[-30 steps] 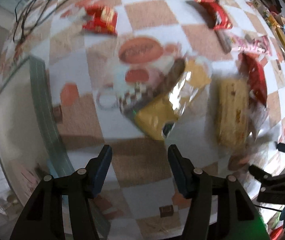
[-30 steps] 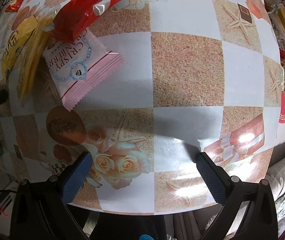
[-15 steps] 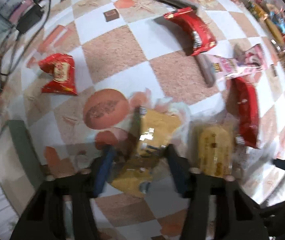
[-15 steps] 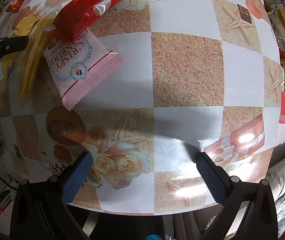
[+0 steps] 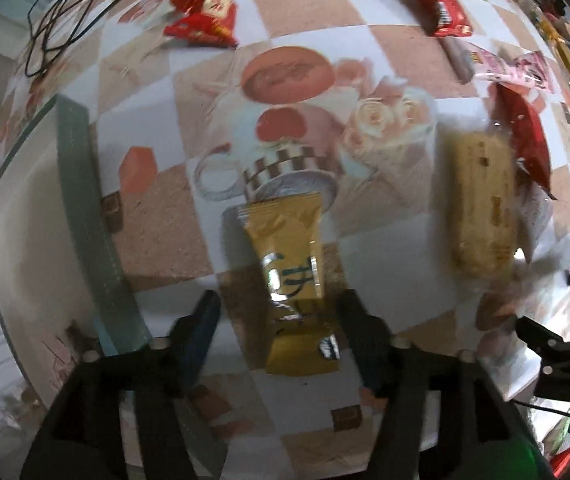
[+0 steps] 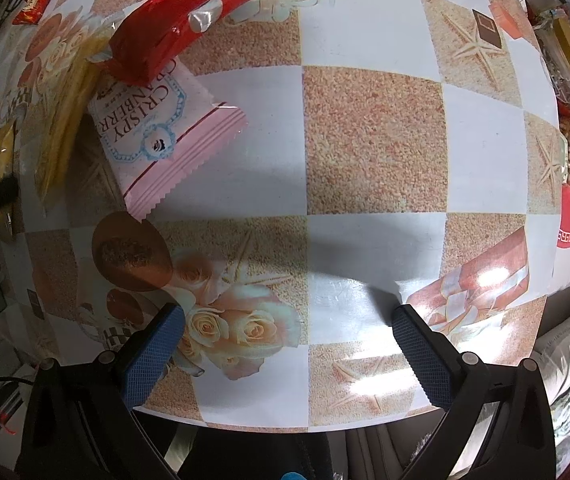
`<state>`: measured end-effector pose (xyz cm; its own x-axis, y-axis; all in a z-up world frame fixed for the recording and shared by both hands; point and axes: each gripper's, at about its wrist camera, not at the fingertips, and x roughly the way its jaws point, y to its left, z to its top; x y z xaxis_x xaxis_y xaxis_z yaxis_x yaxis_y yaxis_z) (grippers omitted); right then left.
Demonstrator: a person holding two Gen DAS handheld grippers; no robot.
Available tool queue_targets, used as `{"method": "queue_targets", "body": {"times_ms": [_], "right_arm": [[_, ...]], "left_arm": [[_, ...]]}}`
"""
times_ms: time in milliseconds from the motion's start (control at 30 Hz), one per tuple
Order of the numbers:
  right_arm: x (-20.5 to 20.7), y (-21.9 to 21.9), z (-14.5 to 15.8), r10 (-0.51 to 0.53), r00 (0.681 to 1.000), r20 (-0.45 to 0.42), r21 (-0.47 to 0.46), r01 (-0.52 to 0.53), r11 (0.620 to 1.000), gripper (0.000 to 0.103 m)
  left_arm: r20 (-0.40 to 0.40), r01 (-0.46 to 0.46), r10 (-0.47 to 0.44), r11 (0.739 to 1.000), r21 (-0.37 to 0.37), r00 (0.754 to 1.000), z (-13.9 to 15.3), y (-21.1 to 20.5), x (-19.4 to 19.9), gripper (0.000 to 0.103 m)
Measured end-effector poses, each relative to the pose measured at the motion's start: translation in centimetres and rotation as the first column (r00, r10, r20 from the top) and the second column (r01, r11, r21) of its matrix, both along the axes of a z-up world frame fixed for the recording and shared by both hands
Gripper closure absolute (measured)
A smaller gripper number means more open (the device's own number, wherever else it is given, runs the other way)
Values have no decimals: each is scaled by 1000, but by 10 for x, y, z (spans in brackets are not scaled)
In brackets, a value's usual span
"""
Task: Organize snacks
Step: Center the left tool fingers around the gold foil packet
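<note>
On the checkered tablecloth:
Yellow snack packet: lies flat between the left gripper fingers, lengthwise, touching neither pad.
Left gripper: jaws have just been opening; released, straddling the packet.
Right gripper: spread wide over bare cloth, grasping nothing.
Pink cranberry packet: well up-left of the right gripper, under a red packet.

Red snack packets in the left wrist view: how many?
3: crinkled red foil packet top left, long red wrapper top right, glossy red plastic bag right. Cluttered far edge may hide more.
</note>
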<state>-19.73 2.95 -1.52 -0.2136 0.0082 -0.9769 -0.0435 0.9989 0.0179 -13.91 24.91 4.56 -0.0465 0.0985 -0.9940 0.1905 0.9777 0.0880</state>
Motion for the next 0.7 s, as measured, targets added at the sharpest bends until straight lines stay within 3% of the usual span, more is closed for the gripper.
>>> {"method": "queue_targets", "body": {"times_ms": [133,300,500,567,700], "right_arm": [[1,1,-1,-1,1000,-8,-1,1,1000,0],[-4,2,-1,-2,1000,-8,-1,2,1000,0],[2,5,-6,-5,997,-83,-4,4,1000,0],[5,5,-7,-4,995,-98,-4,4,1000,0],[8,6,-8,-3,995,-95,-4,2,1000,0]], "left_arm": [[-10,-35,35,999,-17,999,-1,6,1,24],[-8,-18,18,1000,-21,1000,-5,5,10,24],[-15,-18,18,999,-37,1000,-5,0,2,22],[-18,-15,14,999,-37,1000,-11,-8,27,22],[-20,-22,21,999,-45,1000,-16,-1,22,22]]}}
